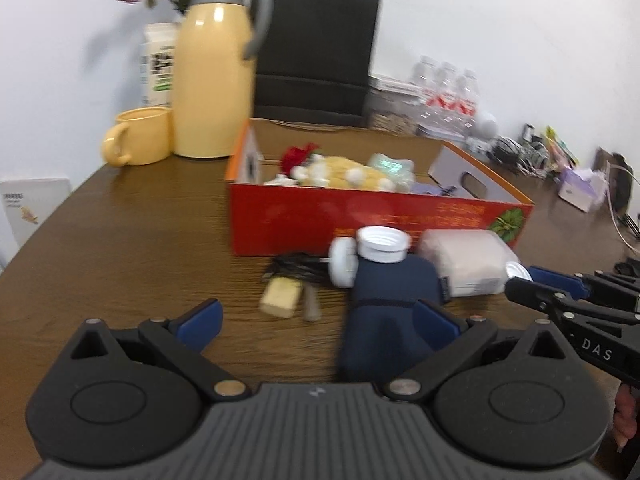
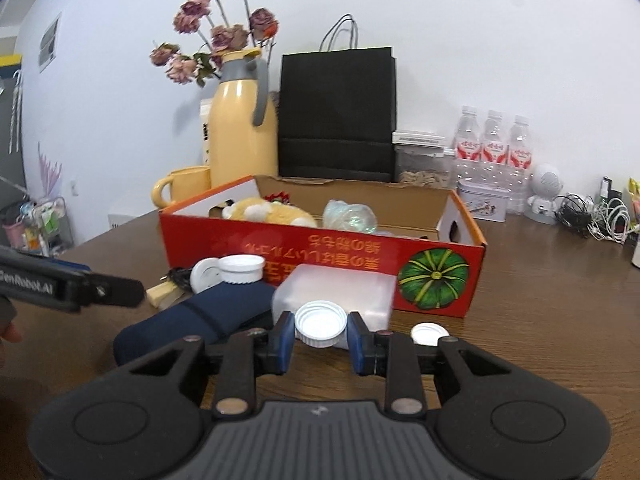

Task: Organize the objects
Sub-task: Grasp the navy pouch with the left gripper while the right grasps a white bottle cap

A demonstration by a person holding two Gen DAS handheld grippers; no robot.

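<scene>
In front of your left gripper (image 1: pixel 320 320), in the left wrist view, the fingers stand wide apart and grip nothing; the navy pouch (image 1: pixel 390 304) lies on the brown table (image 1: pixel 140 240) against the inner side of the right finger, while the left finger is free. A white jar (image 1: pixel 382 244) with threaded neck stands at the far end of the pouch, a round white lid (image 1: pixel 343 262) leans beside it, and a small yellow block (image 1: pixel 281 298) lies to the left of them. Behind these things you see the red cardboard box (image 1: pixel 360 220), open on top; in it lie a yellow and white plush toy (image 1: pixel 344 174), something red (image 1: pixel 298 156) and a pale green wrapped thing (image 1: pixel 390 166). A frosted plastic box (image 1: pixel 468 260) rests against the front wall of the red one. Your right gripper (image 1: pixel 524 278) enters from the right edge. In the right wrist view, the right gripper (image 2: pixel 321 338) is narrowly open with a white threaded cap (image 2: pixel 320 322) between its blue pads (image 2: pixel 285 338); you cannot tell if the pads really touch it. A second white cap (image 2: pixel 430 334) lies just to the right on the table. The red box (image 2: pixel 320 256) holds the plush toy (image 2: pixel 268 212) and the green wrapped thing (image 2: pixel 348 216). Behind it stand a yellow thermos jug (image 2: pixel 242 132), a yellow mug (image 2: pixel 184 190) and a black paper bag (image 2: pixel 336 112).
</scene>
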